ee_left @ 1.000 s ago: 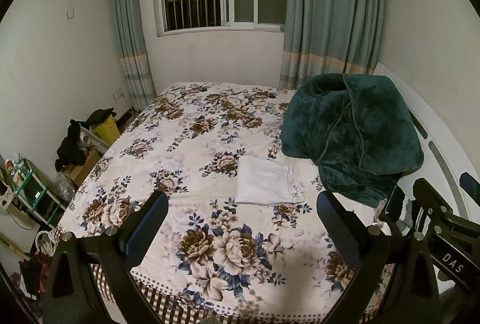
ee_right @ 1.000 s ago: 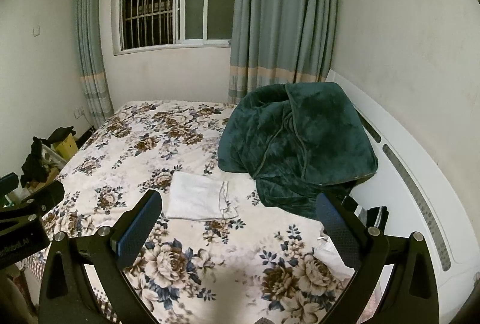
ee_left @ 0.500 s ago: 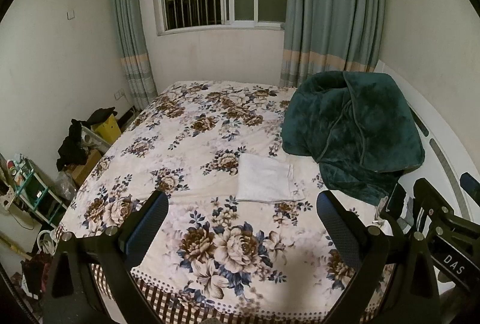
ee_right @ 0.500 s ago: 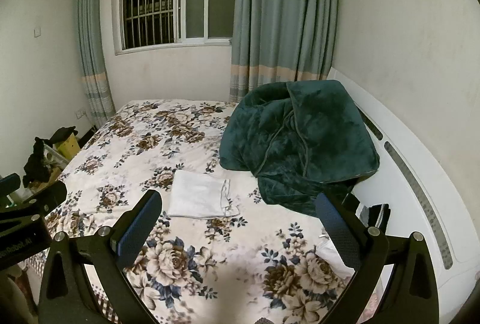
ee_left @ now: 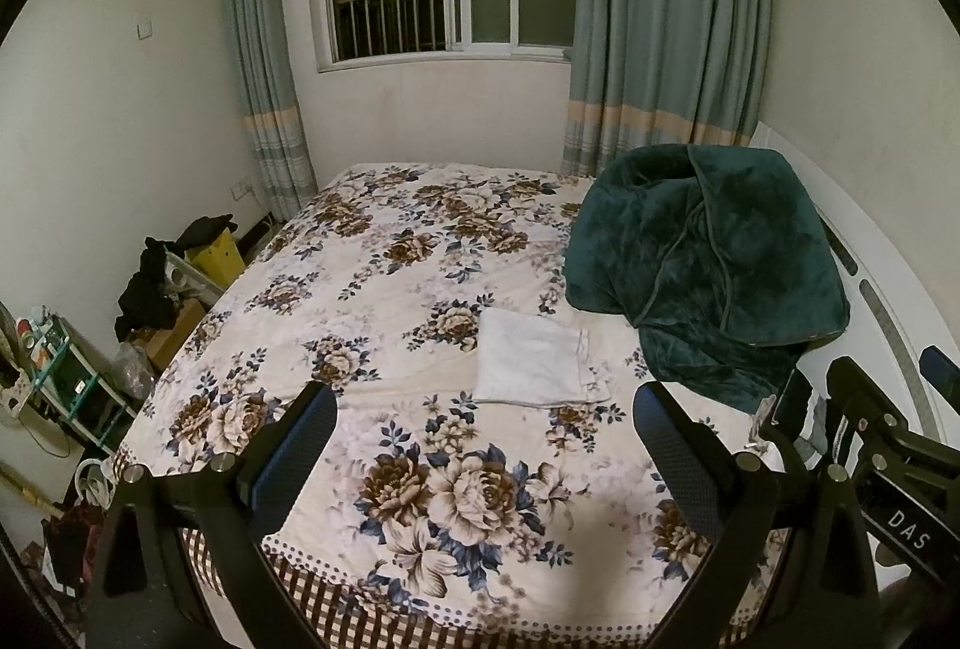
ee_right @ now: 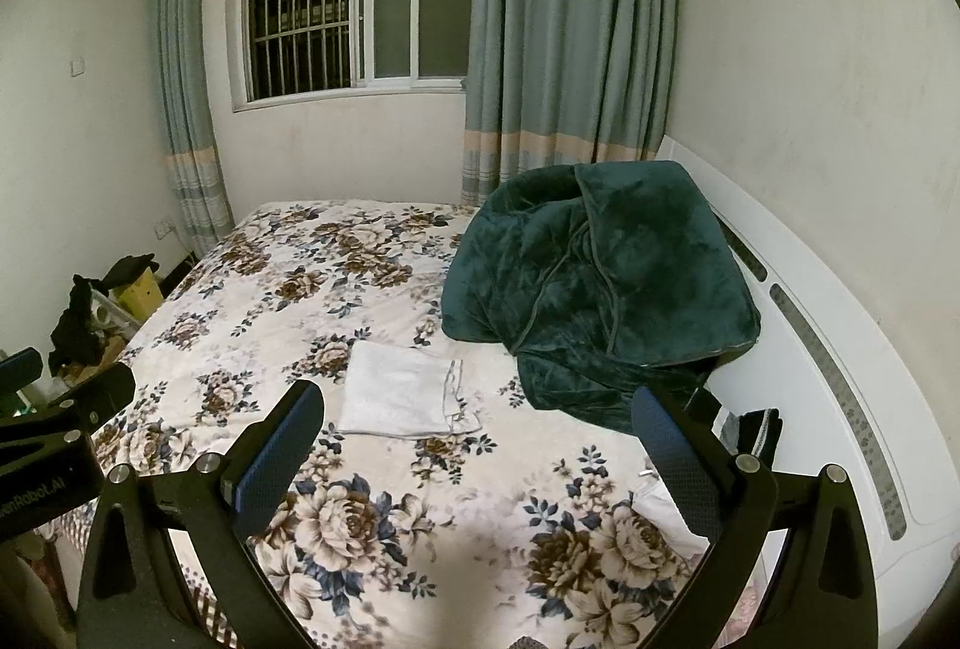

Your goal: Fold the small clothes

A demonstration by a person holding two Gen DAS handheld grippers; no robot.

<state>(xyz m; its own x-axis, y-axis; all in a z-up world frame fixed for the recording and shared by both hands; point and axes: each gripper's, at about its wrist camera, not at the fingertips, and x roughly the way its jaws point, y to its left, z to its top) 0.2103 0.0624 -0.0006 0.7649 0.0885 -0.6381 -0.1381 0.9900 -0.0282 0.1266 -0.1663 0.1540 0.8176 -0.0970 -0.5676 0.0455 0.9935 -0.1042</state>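
A small white garment [ee_left: 534,361] lies folded flat in a rectangle on the floral bedspread [ee_left: 384,265], near the bed's middle; it also shows in the right wrist view [ee_right: 405,391]. My left gripper [ee_left: 486,439] is open and empty, held above the near part of the bed, short of the garment. My right gripper [ee_right: 480,439] is open and empty, also above the near part of the bed [ee_right: 288,289]. Part of the right gripper's body [ee_left: 888,445] shows at the left wrist view's right edge.
A dark green plush blanket [ee_left: 708,259] is heaped at the right by the white headboard [ee_right: 840,367]. Small dark and white items [ee_right: 750,427] lie beside it. Clutter, a yellow box [ee_left: 219,253] and a shelf [ee_left: 54,373] stand on the floor at the left. Window and curtains behind.
Both grippers have drifted slightly, so the view has shifted a little. The folded garment has not moved and both grippers stay open.
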